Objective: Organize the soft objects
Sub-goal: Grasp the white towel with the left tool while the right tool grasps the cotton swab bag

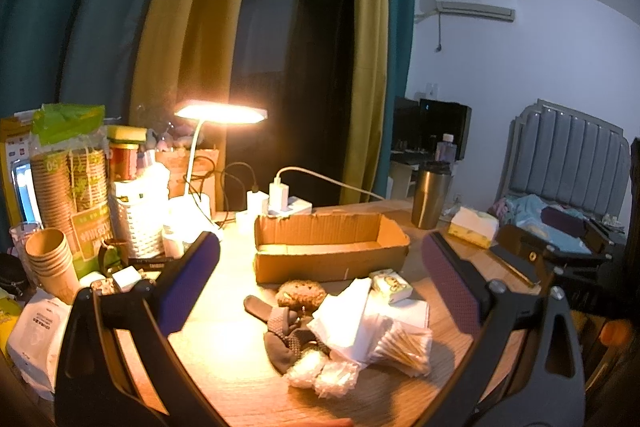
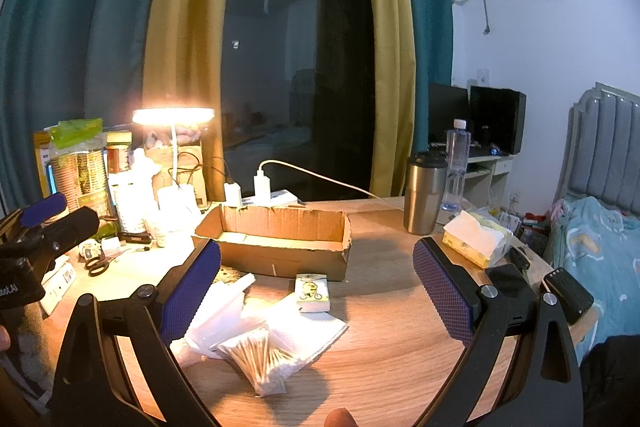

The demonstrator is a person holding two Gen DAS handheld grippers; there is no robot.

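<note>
Both the left gripper (image 1: 320,279) and the right gripper (image 2: 316,283) hang with jaws spread wide and nothing between them, apparently poised to choose a first item. The soft things lie heaped at lower centre of each view: a grey glove (image 1: 280,331), a brown knitted pouch (image 1: 300,293), white tissues (image 2: 224,311), a bag of cotton swabs (image 2: 260,355) and a small tissue pack (image 2: 312,293). Just behind them at mid-frame sits the empty cardboard box (image 2: 276,239), open-topped, likely the destination.

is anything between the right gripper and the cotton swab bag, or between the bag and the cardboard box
Nothing visible blocks the open right gripper from the cotton swab bag. A small tissue pack lies between it and the cardboard box.
</note>
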